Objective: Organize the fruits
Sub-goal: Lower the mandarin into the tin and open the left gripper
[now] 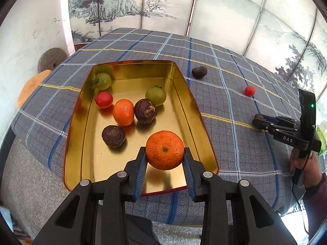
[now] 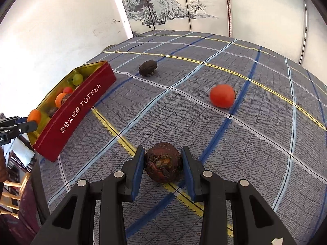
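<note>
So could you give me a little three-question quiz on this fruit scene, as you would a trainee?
1. True or false: the left gripper holds a large orange mandarin over the gold-lined red toffee tin.
2. How many fruits lie loose on the checked blue-grey tablecloth, outside both grippers?
3. What sits between the right gripper fingers? A) green tomato B) wrinkled dark brown fruit C) red tomato

Key: 1 true. 2 two: a small dark wrinkled fruit and a round red tomato. 3 B.
</note>
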